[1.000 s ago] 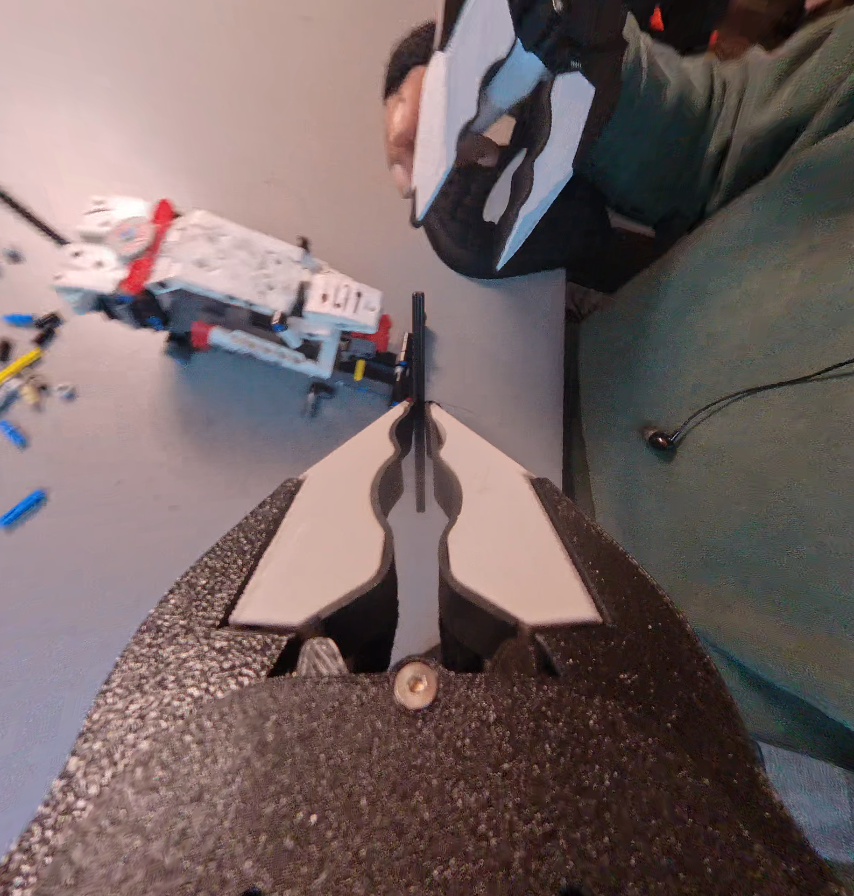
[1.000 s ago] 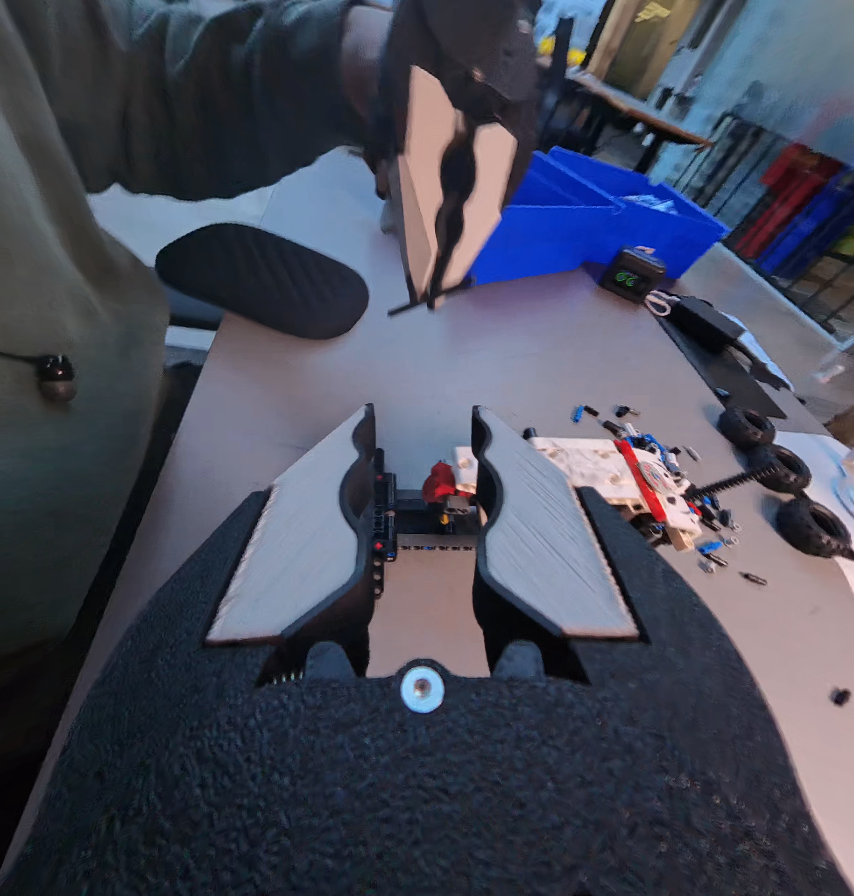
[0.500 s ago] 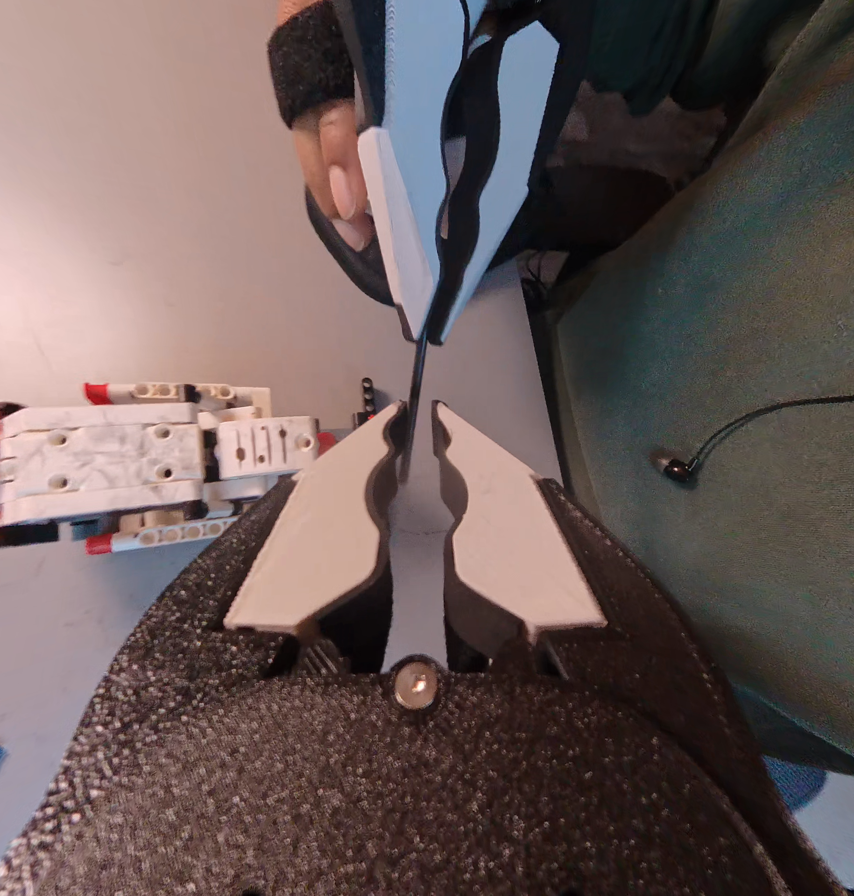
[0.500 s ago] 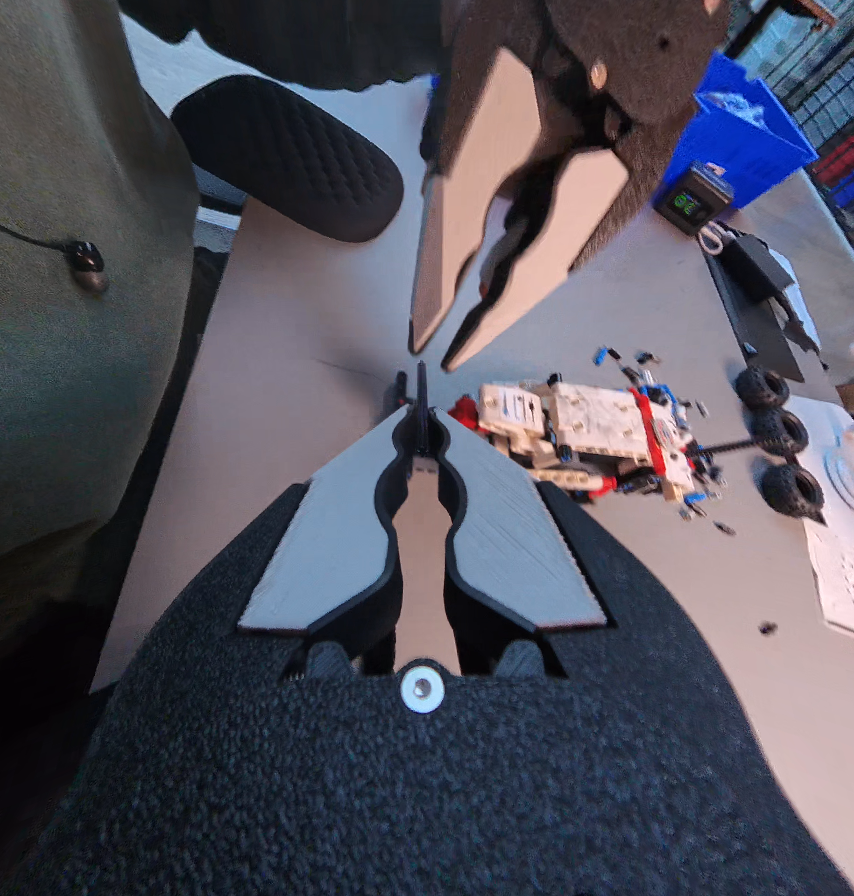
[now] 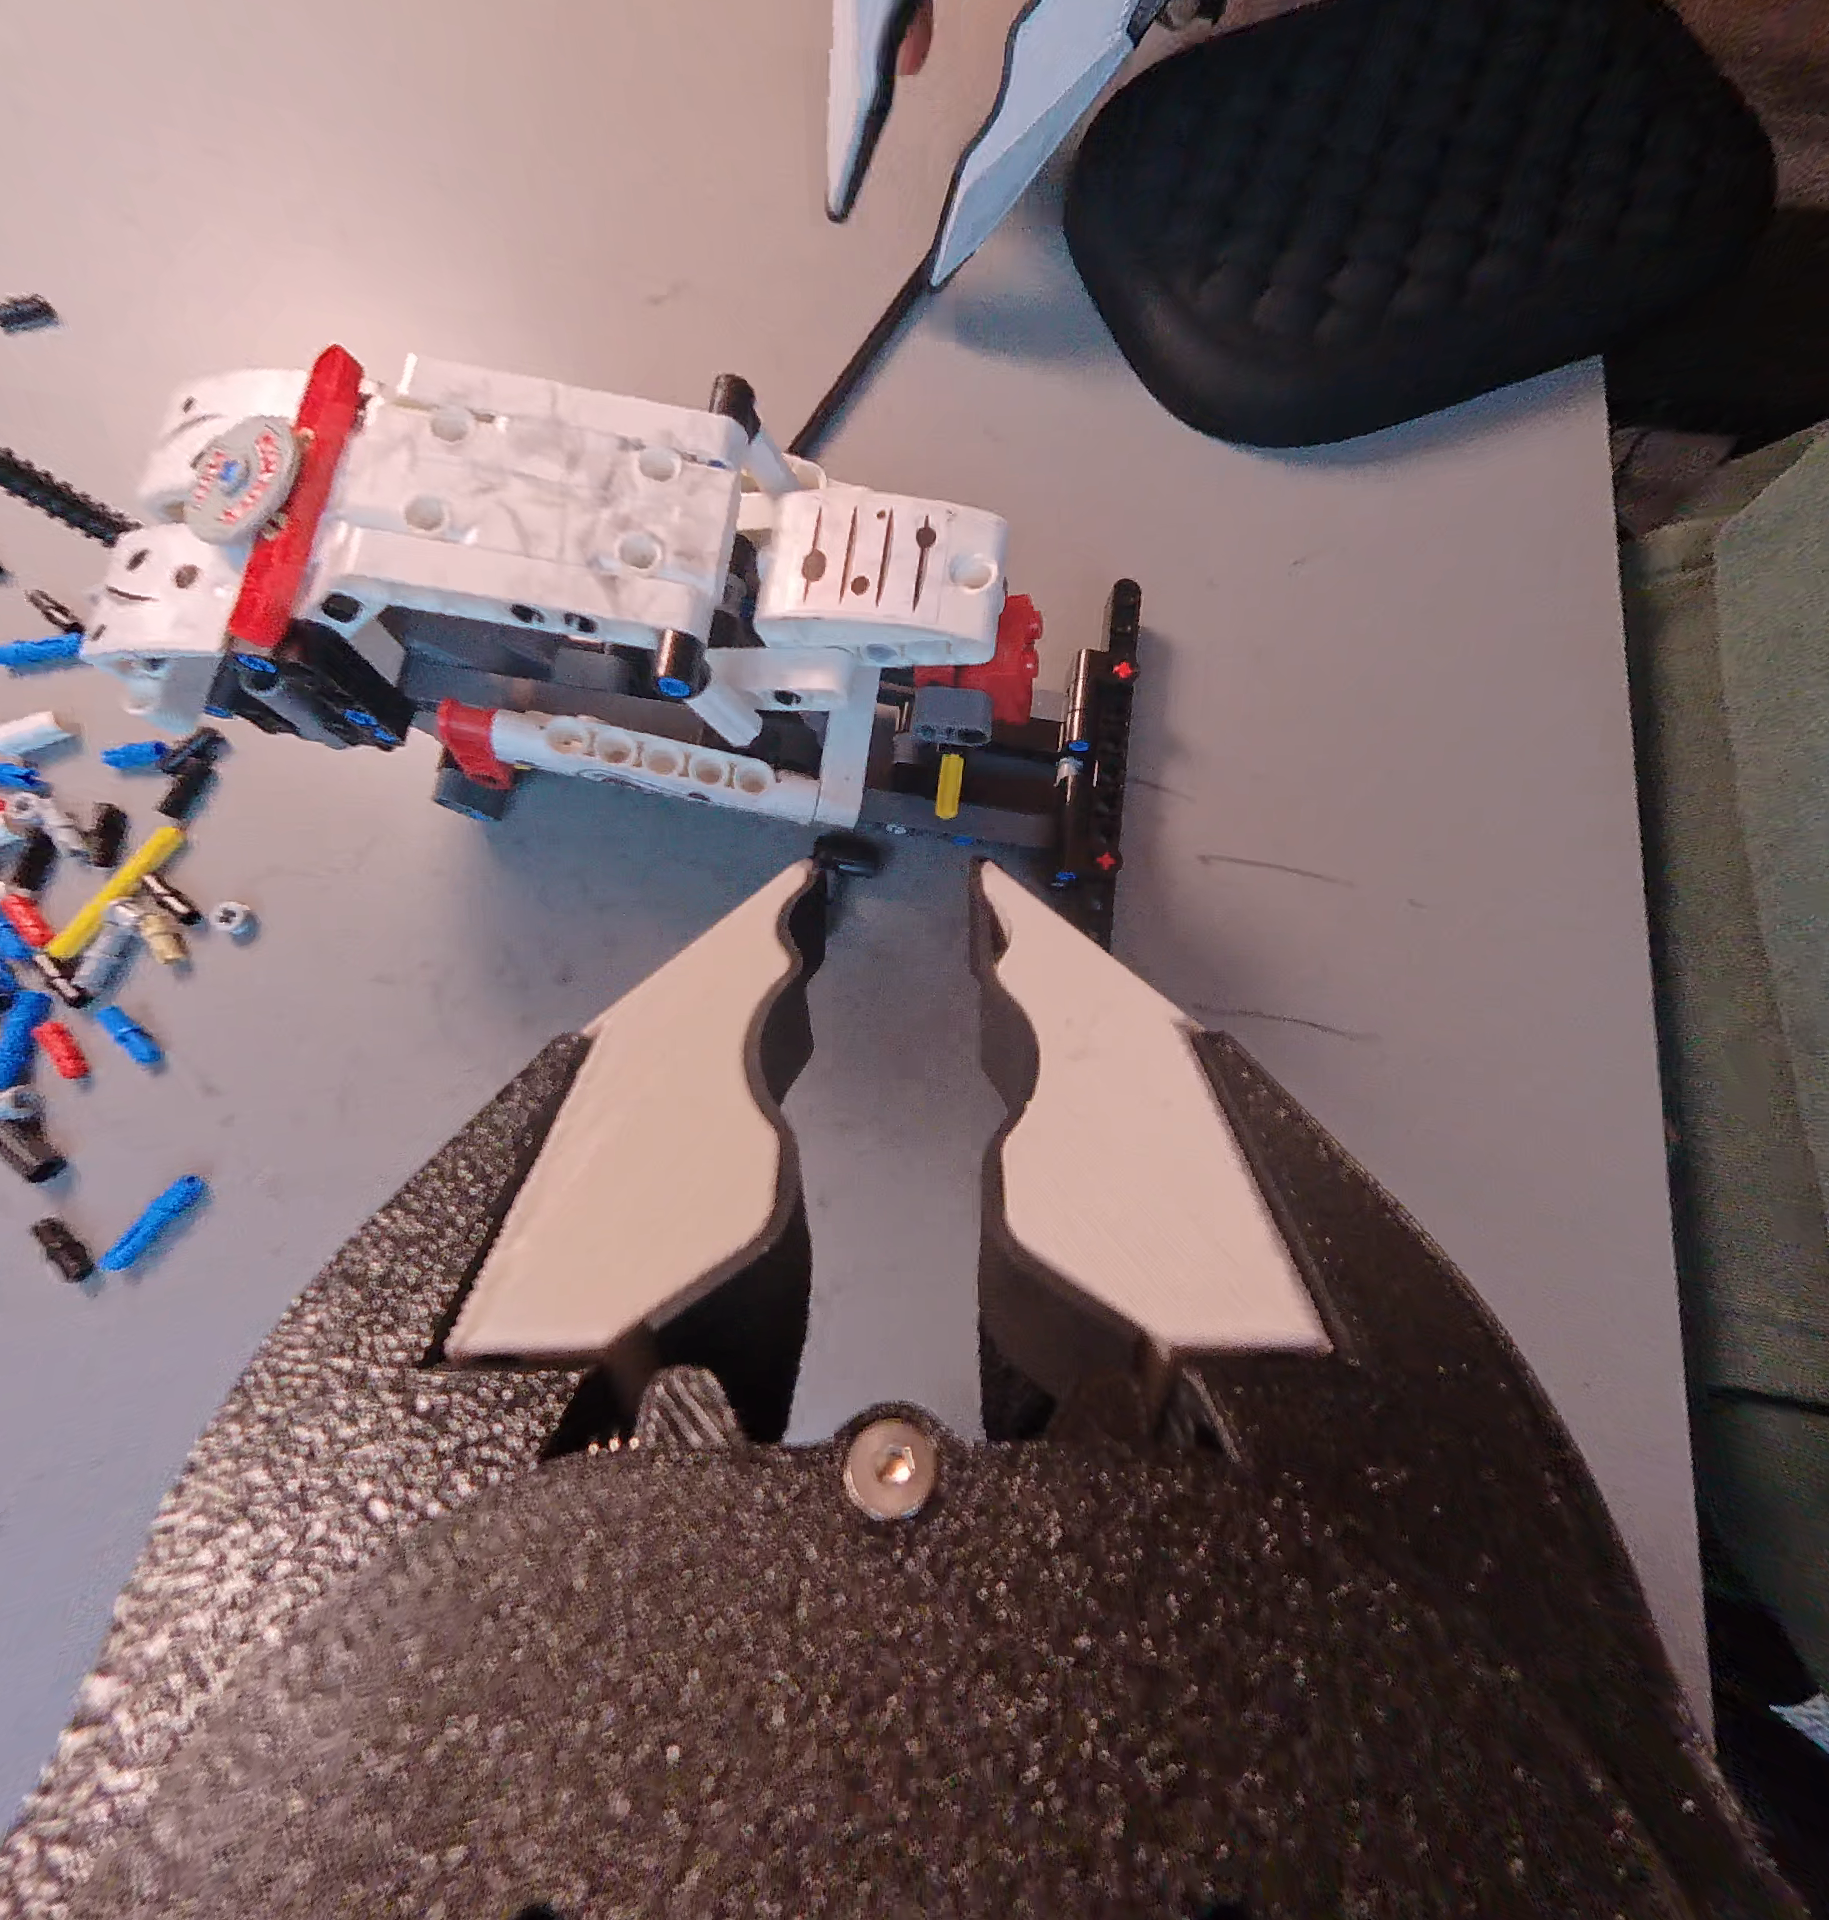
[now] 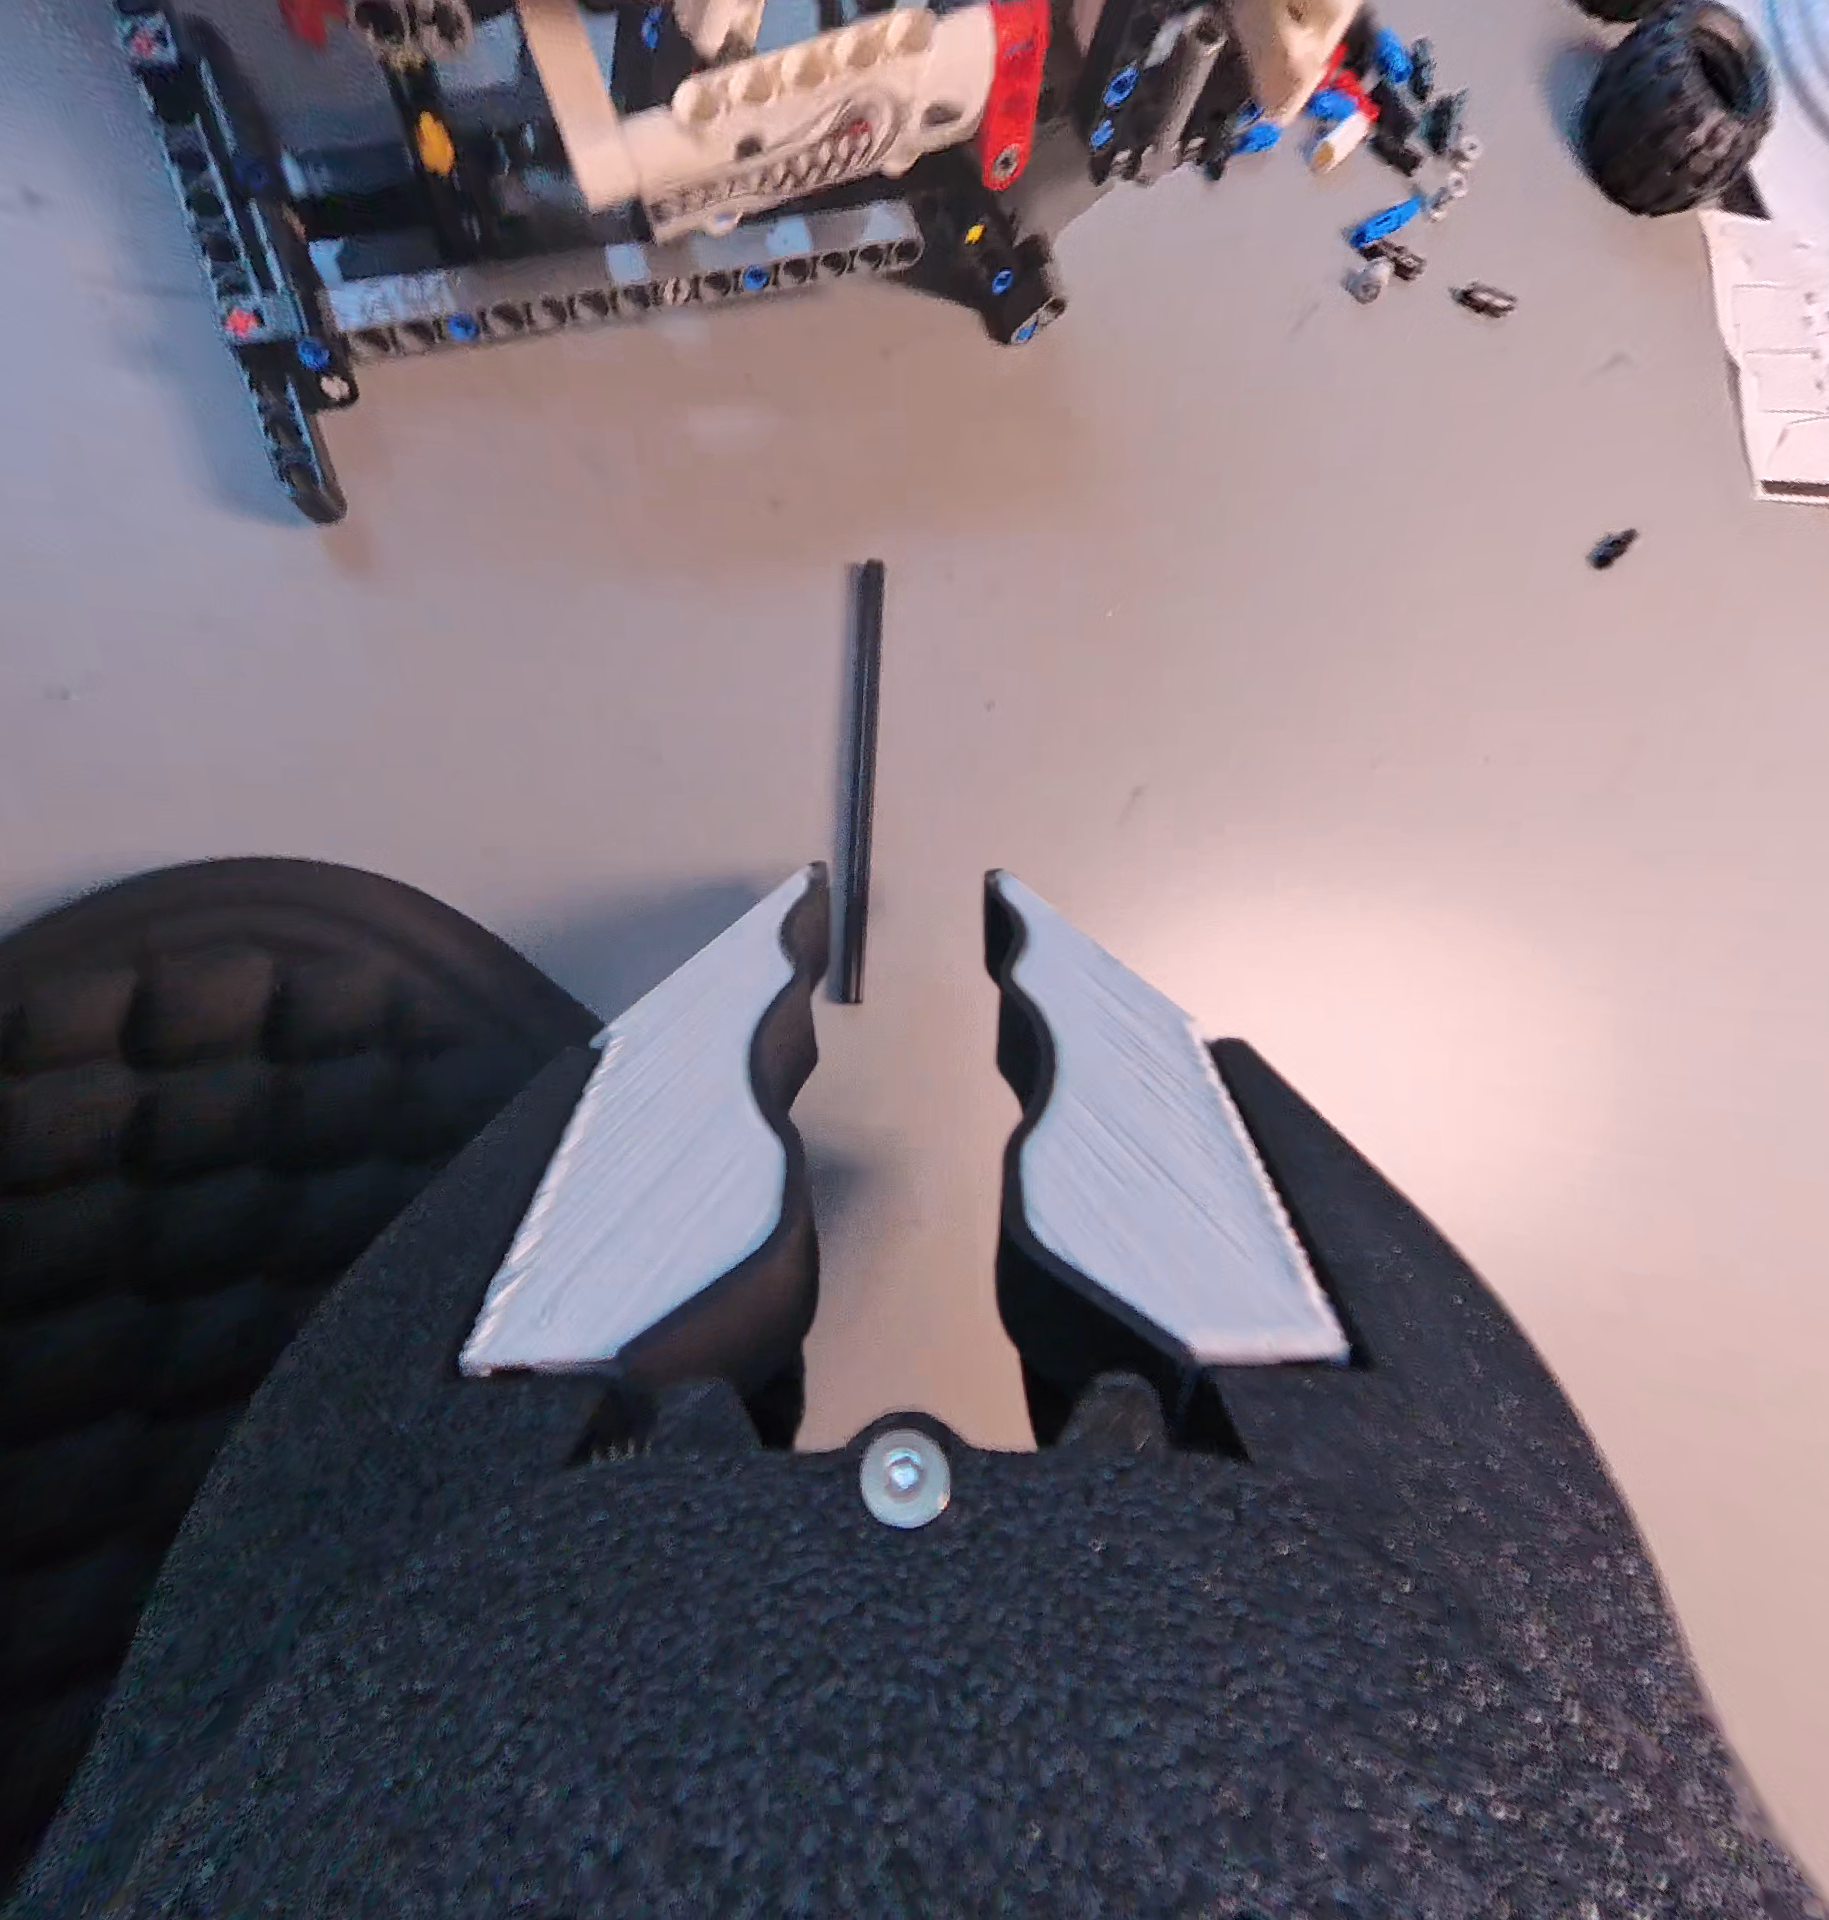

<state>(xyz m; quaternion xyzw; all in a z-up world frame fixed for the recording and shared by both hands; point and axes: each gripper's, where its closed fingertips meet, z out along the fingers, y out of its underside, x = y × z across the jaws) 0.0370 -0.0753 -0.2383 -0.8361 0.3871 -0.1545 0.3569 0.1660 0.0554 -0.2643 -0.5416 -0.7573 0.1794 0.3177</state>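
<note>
Thin black axle rod lying flat on the counter (loose between the spread right claw tips), near the white toy-brick vehicle.

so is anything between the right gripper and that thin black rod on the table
Nothing visible. The black rod lies flat on the bare table, its near end just inside the open right gripper, close to one of the fingers. The brick model sits beyond the rod's far end.

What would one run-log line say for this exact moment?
left gripper: open, empty, by toy-brick vehicle | right gripper: open, black rod at its tips | loose pieces: beside vehicle
</note>
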